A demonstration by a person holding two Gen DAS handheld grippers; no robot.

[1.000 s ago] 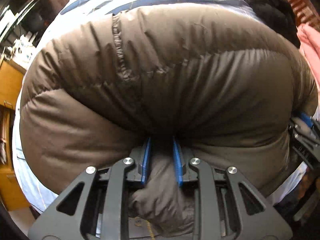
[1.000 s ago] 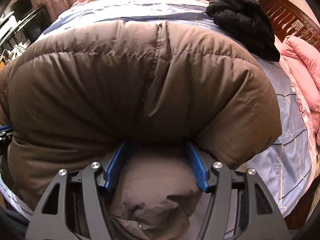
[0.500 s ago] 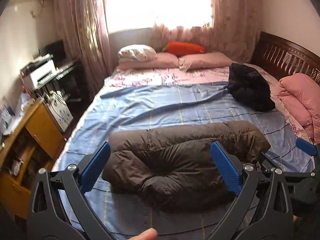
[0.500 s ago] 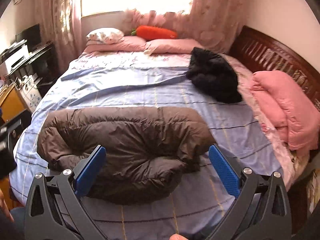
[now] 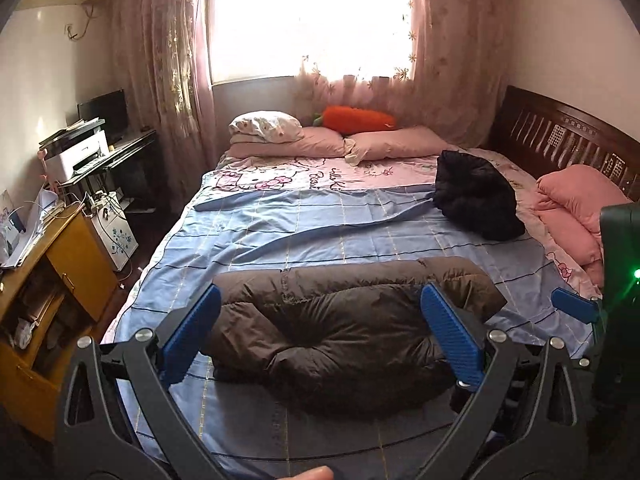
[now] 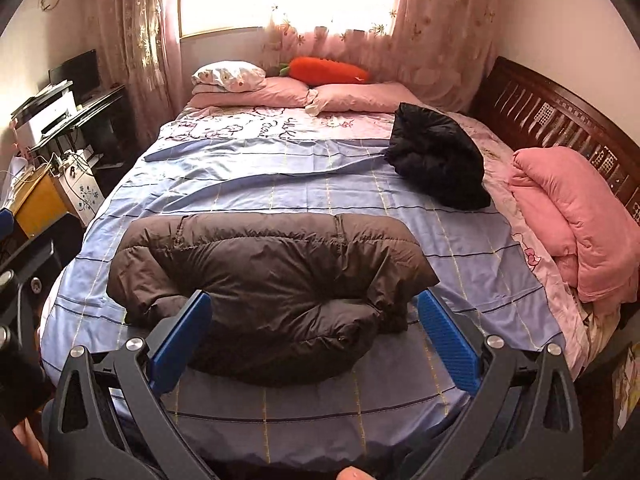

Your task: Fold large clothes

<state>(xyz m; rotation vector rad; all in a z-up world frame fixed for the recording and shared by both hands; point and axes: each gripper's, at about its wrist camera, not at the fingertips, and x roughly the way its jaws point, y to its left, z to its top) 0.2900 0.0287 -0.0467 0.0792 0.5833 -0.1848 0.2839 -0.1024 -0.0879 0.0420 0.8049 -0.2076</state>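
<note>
The jacket point(image 6: 264, 292) lies crosswise on the bed point(image 6: 320, 200), ahead of both released grippers, left point(image 5: 320, 336) and right point(image 6: 316, 340), seemingly nearer the right.

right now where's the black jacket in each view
Left wrist: black jacket right of centre, on the far right part of the bed.
Right wrist: black jacket upper right of centre, same spot.
Shared landmark: the orange carrot plush on the pillows beyond it.
</note>
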